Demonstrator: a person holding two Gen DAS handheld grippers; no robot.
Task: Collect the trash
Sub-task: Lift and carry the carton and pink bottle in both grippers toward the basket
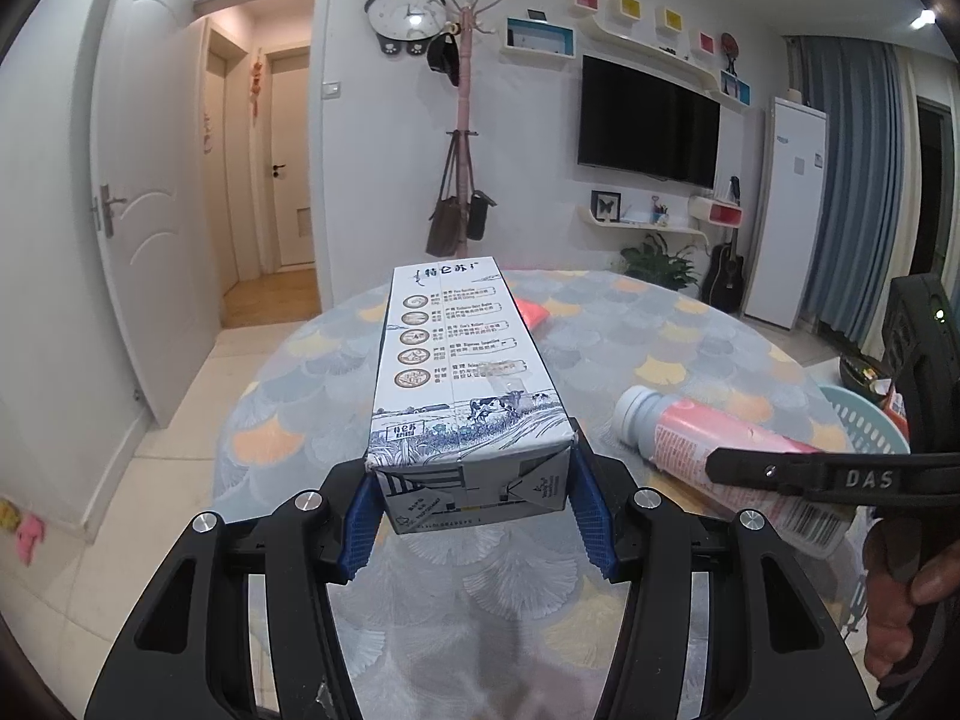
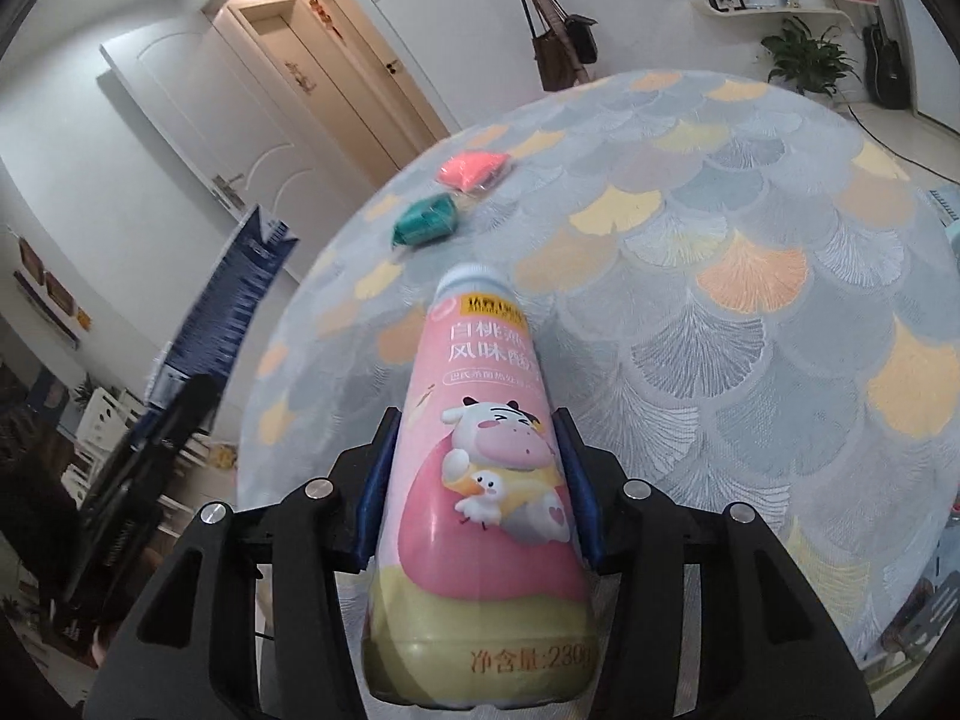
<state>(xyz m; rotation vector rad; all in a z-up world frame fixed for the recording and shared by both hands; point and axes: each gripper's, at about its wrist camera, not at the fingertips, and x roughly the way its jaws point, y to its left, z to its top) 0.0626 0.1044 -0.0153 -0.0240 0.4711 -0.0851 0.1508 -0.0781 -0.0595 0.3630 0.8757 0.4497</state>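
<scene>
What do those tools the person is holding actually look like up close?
Each tool, the left tool and the right tool, is a black plastic frame with cut-out slots, silver bolt heads and two ribbed blue pads. One finger is stamped "DAS".

A dark television (image 1: 648, 120) hangs on the far wall. Left of it stands a pink coat rack (image 1: 463, 138) with bags, and a panda clock (image 1: 408, 12). Below the television sit a potted plant (image 1: 657, 261) and a guitar (image 1: 725, 276).

A home living room: wall-mounted television (image 1: 648, 120), coat rack (image 1: 463, 120), round table (image 1: 690, 336).
</scene>
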